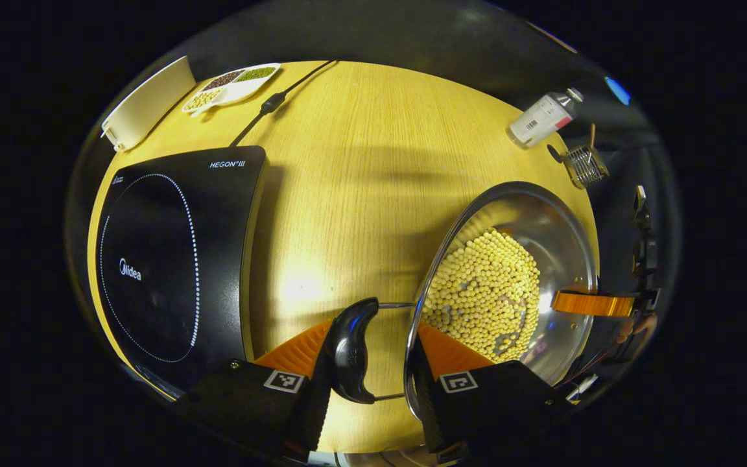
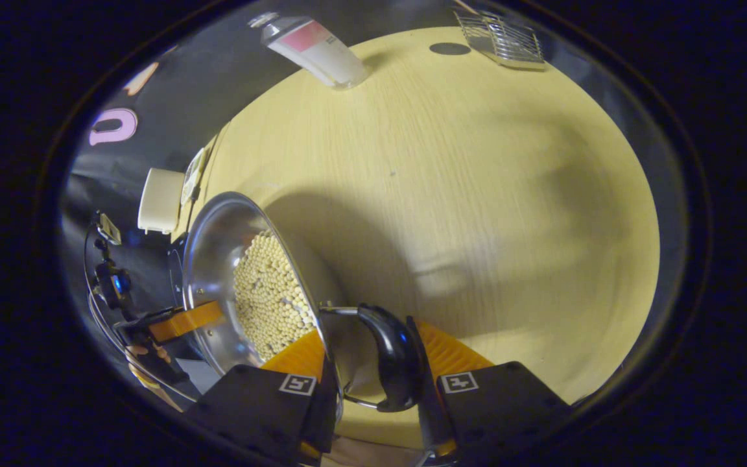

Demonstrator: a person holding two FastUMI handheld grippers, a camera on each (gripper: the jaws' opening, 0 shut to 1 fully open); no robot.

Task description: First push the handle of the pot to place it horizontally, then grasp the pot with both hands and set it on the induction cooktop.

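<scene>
Steel pot (image 1: pixel 542 259) hangs between 2 tongs, left (image 1: pixel 373 353) and right (image 2: pixel 373 363) each straddling a side handle.

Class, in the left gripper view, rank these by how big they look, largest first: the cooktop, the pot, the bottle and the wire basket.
1. Cooktop
2. Pot, close to the cooktop in apparent size and nearer the camera, so this order is unsure
3. Bottle
4. Wire basket, looking much like the bottle; both lie far off, so unsure

The pot (image 1: pixel 509 285) has its near rim hidden behind the left gripper (image 1: pixel 373 376). The induction cooktop (image 1: pixel 172 259), left of the pot, is cut off at its near corner.
</scene>
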